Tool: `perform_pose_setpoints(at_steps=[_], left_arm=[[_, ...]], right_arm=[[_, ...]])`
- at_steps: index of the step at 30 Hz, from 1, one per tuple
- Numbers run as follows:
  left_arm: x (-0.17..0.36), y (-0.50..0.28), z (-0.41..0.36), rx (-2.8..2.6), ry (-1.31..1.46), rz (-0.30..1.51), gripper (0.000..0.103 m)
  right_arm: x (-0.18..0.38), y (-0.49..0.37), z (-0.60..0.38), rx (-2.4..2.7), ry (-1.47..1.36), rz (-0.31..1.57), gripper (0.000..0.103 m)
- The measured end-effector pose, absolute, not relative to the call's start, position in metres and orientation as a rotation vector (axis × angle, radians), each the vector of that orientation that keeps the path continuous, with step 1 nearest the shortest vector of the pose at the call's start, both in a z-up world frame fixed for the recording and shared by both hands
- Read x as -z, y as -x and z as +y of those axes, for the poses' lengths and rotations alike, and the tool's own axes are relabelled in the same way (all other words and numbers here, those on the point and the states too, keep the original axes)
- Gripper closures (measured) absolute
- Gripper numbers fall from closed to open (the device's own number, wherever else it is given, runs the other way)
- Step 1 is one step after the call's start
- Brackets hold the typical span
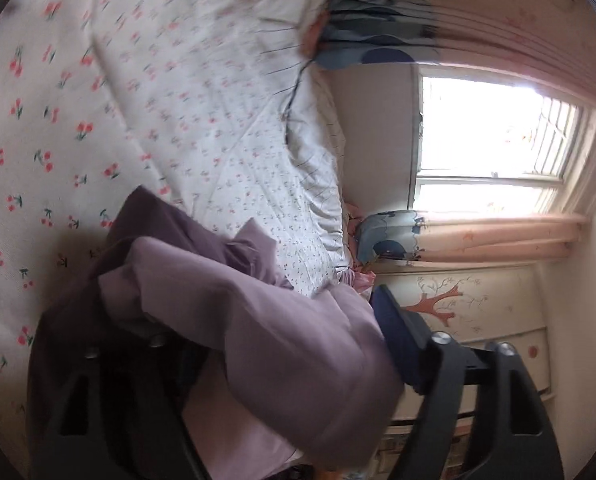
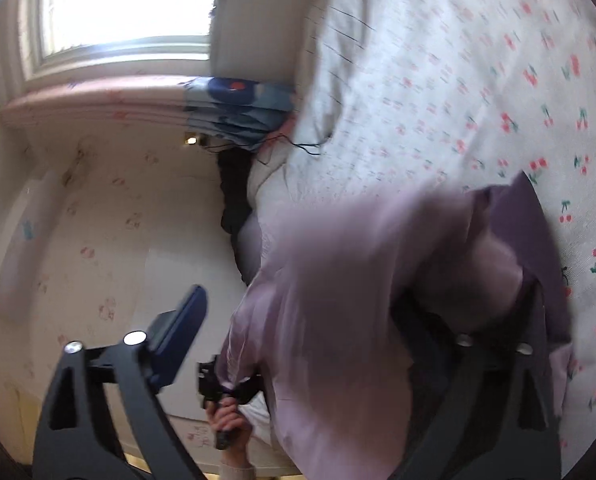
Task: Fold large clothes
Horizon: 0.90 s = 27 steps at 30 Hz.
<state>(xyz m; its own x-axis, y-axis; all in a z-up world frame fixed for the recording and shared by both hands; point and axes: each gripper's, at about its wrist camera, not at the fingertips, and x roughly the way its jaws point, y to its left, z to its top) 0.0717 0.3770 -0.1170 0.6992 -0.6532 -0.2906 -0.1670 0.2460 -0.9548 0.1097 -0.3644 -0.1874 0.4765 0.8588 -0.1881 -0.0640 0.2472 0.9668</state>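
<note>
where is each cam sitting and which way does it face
Left wrist: sits on the left gripper, rolled sideways, facing the cherry-print bed and window; both fingers show, purple garment draped between.
Right wrist: sits on the right gripper, facing bed, window and wall; its fingers show, plus the person's hand.
Shared: garment, bed, window, blue-trimmed curtain.

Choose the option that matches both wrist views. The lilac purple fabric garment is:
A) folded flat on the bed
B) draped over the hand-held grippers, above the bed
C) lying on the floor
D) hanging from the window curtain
B: the lilac purple fabric garment drapes over one finger of each hand-held gripper, above the cherry-print white bedsheet.
</note>
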Motion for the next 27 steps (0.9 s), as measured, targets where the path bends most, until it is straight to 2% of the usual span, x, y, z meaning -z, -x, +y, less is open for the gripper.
perform_pose_setpoints(at_steps=[1,3,5,8,13,15,19,21,23,25,27], left_arm=[[0.111,-0.070,0.374,0.393,1.306,0.760,0.021],[0.097,-0.063,0.366,0.391,1.259,0.729,0.017],[0.088,-0.057,0.364,0.344,1.211,0.678,0.011],[0.075,-0.051,0.348,0.235,1.019,0.634,0.011],[0.065,-0.089,0.257,0.286,0.511,0.728,0.011],[0.086,-0.124,0.228,0.280,0.399,0.816,0.011],[0.148,-0.197,0.221,0.185,0.394,0.986,0.011],[0.161,-0.218,0.223,0.131,0.396,1.033,0.011],[0.154,-0.221,0.222,0.110,0.368,1.043,0.011],[0.130,-0.206,0.225,0.136,0.403,0.977,0.011],[0.111,-0.198,0.225,0.147,0.371,0.903,0.011]], right_arm=[[0.176,-0.104,-0.361,-0.753,-1.107,0.848,0.007],[0.158,-0.094,-0.357,-0.729,-1.001,0.833,0.007],[0.141,-0.085,-0.335,-0.667,-0.759,0.847,0.007],[0.136,-0.080,-0.293,-0.568,-0.434,0.888,0.007],[0.155,-0.113,-0.237,-0.406,-0.084,0.903,0.007],[0.177,-0.140,-0.228,-0.342,-0.033,0.940,0.007],[0.219,-0.193,-0.227,-0.304,-0.075,1.050,0.006],[0.221,-0.213,-0.228,-0.291,-0.097,1.085,0.006],[0.210,-0.215,-0.223,-0.266,-0.042,1.050,0.006],[0.198,-0.207,-0.216,-0.265,0.024,0.969,0.006],[0.205,-0.216,-0.213,-0.265,0.057,0.978,0.006]])
